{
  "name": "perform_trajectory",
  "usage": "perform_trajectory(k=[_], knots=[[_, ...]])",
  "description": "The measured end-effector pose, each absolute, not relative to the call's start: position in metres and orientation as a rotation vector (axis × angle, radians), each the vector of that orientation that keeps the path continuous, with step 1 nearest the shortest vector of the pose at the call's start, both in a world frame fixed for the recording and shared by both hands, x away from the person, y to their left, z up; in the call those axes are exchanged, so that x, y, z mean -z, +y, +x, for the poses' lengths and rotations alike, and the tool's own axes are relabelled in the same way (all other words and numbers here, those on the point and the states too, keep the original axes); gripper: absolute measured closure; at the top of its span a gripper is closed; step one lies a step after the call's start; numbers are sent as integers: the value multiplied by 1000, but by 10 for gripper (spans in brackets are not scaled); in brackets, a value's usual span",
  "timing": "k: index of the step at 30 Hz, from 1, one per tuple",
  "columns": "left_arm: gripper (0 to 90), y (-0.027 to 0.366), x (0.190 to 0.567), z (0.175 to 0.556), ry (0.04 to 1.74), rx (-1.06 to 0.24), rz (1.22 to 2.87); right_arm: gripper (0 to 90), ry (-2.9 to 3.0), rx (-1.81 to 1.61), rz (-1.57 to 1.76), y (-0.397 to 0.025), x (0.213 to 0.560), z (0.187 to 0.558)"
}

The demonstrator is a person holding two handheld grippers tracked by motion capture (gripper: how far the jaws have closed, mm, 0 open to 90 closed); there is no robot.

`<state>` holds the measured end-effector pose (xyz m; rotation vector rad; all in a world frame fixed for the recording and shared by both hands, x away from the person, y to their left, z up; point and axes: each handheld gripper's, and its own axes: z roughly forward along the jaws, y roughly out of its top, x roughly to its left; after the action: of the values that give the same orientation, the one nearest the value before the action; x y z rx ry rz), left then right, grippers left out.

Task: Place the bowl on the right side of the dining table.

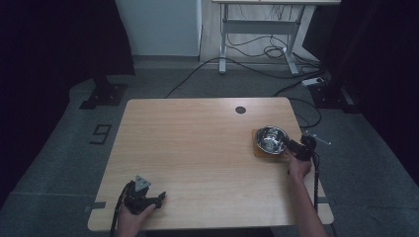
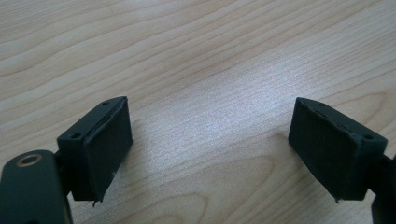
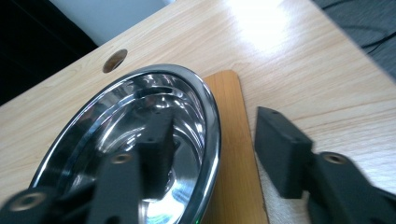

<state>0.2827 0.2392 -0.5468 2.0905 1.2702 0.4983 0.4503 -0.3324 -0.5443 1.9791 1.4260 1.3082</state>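
Inside the steel bowl point(image 3: 140, 140), the right claw's point(image 3: 219, 154) one jaw blurs.

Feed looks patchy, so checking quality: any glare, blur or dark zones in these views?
High view: dim and soft, black surroundings. Left gripper view: pale sheen on the table, jaws sharp. Right gripper view: blown-out glare at the far table edge, reflections inside the steel bowl, near right gripper parts blurred.

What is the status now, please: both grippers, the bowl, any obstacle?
Left gripper open, idle over bare table. Right gripper open, jaws astride the rim of the bowl, not closed. Bowl on wooden board. No obstacle.
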Motion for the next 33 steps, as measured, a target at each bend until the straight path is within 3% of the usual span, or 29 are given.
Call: perform_trajectory(k=[4,9,24,33], knots=[[131,239,547,282,1267,-497,2094,351,1446,-1268,1924,-327,535,443],[131,239,547,282,1259,-495,2097,286,1501,-1221,1844,-315,520,429],[131,239,547,281,1246,-488,2103,267,1805,-1306,1628,-257,495,376],[131,239,547,280,1243,-487,2105,267,2013,-1351,1545,-212,514,350]])
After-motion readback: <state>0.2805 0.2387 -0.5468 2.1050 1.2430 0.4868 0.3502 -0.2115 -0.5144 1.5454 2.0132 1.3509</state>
